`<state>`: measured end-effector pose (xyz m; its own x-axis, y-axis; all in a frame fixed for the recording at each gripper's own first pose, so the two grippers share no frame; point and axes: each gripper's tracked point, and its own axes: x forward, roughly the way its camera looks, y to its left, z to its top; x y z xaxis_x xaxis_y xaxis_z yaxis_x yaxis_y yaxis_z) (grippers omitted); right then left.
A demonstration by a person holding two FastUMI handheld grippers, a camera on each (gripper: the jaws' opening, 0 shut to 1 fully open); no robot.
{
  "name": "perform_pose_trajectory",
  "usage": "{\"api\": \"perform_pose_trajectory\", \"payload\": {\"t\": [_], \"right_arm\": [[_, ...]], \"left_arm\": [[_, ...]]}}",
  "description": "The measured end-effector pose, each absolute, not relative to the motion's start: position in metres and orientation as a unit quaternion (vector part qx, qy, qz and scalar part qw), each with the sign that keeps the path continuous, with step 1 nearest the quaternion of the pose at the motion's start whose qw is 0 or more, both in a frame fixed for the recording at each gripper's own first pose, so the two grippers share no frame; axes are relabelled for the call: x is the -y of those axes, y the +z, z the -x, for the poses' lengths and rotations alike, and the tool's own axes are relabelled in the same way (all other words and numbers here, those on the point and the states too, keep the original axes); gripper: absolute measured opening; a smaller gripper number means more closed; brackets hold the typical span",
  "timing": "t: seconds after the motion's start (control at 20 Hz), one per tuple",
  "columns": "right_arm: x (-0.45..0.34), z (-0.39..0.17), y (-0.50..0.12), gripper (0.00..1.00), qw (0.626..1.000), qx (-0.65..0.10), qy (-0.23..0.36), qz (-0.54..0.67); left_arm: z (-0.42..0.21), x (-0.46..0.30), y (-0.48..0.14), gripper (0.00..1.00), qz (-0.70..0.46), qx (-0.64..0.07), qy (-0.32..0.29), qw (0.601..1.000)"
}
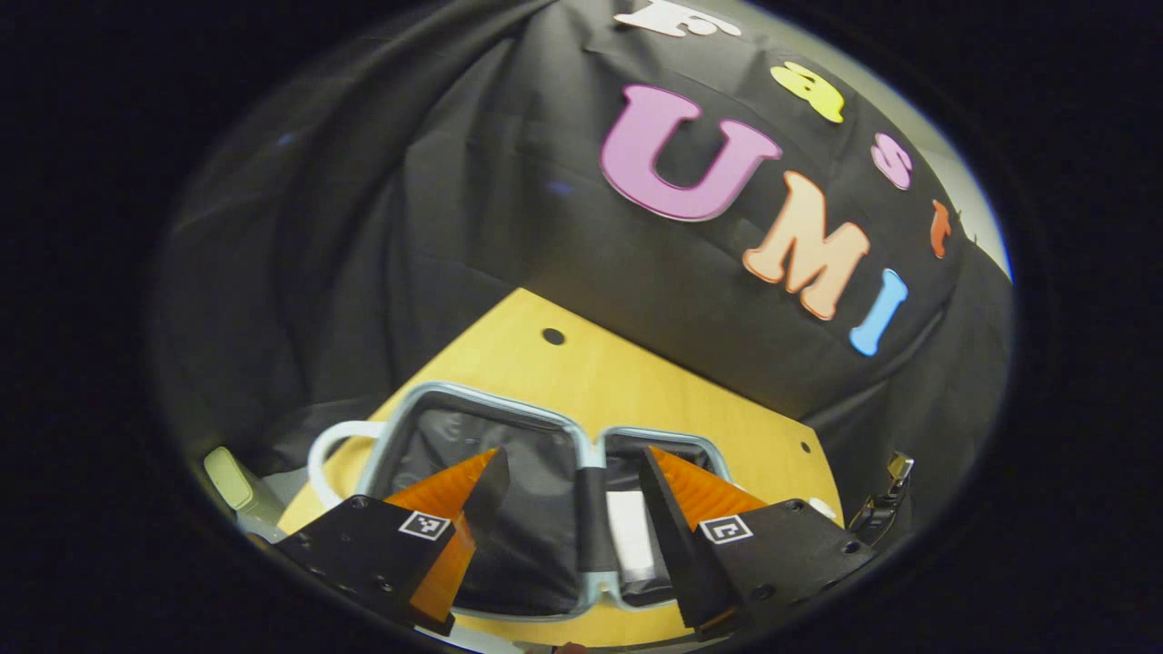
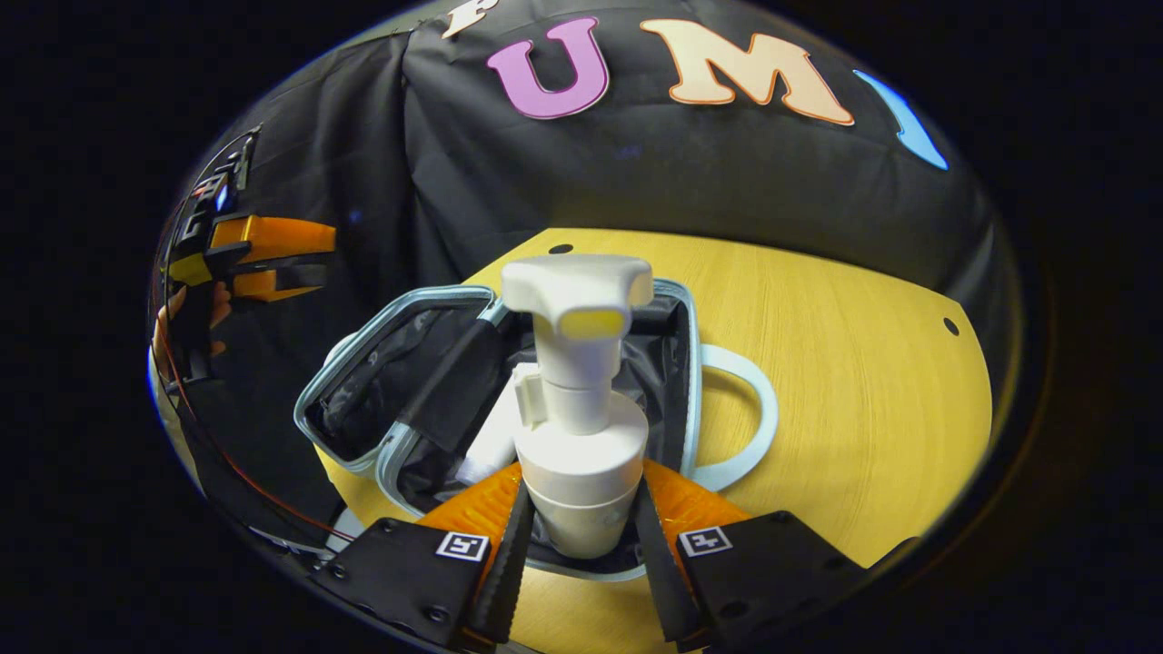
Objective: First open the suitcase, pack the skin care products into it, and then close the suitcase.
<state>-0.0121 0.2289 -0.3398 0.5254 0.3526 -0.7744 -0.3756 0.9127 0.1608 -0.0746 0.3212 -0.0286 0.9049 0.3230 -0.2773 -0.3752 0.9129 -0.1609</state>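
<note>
The suitcase (image 2: 400, 400) lies open on the wooden table (image 2: 845, 363), both halves spread flat, and over it the right gripper (image 2: 577, 531) clamps an upright white pump bottle (image 2: 577, 427), nozzle facing the camera, while the left gripper (image 1: 572, 509) hovers empty, fingers apart

1. Dim overall in both views; brightest on the yellow table (image 2: 845, 363), lit from above.
2. Soft glare on the white pump bottle (image 2: 577, 409) top, toward 12 o'clock in the right gripper view.
3. Deep shadow inside the open suitcase (image 1: 536, 509), lining detail hard to make out.
4. Strong fisheye bending toward every rim; table edge curved at 3 o'clock in the right gripper view.
5. Slightly soft focus on the near fingers (image 1: 454, 509) at 6 o'clock in the left gripper view.
</note>
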Motion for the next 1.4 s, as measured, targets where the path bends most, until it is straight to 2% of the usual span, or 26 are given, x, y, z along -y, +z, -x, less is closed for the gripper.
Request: {"api": "perform_pose_trajectory", "payload": {"t": [0.1,0.35,0.4,0.65,1.1,1.25,1.35,1.4], "right_arm": [[-0.228,0.013,-0.345,0.60,0.872,-0.444,0.205,0.021],[-0.233,0.008,-0.342,0.64,0.878,-0.437,0.193,0.005],[-0.233,0.007,-0.340,0.60,0.880,-0.434,0.192,0.002],[-0.220,0.000,-0.313,0.99,0.899,-0.398,0.181,-0.012],[-0.164,-0.016,-0.233,0.98,0.940,-0.320,0.119,-0.015],[-0.147,-0.013,-0.221,0.98,0.945,-0.311,0.100,-0.011],[-0.137,-0.012,-0.219,0.98,0.946,-0.310,0.090,-0.004],[-0.131,-0.012,-0.219,0.98,0.947,-0.311,0.083,0.000]], "left_arm": [[0.097,-0.346,-0.031,0.84,0.120,-0.121,0.211,0.963],[0.140,-0.402,-0.042,0.84,0.141,-0.116,0.265,0.947],[0.146,-0.414,-0.046,0.84,0.142,-0.119,0.274,0.944],[0.156,-0.466,-0.078,0.84,0.174,-0.134,0.303,0.927],[0.141,-0.514,-0.150,0.84,0.229,-0.194,0.295,0.907],[0.137,-0.522,-0.160,0.82,0.265,-0.198,0.285,0.900],[0.133,-0.521,-0.166,0.75,0.284,-0.199,0.279,0.896],[0.131,-0.522,-0.167,0.65,0.290,-0.198,0.278,0.894]]}}
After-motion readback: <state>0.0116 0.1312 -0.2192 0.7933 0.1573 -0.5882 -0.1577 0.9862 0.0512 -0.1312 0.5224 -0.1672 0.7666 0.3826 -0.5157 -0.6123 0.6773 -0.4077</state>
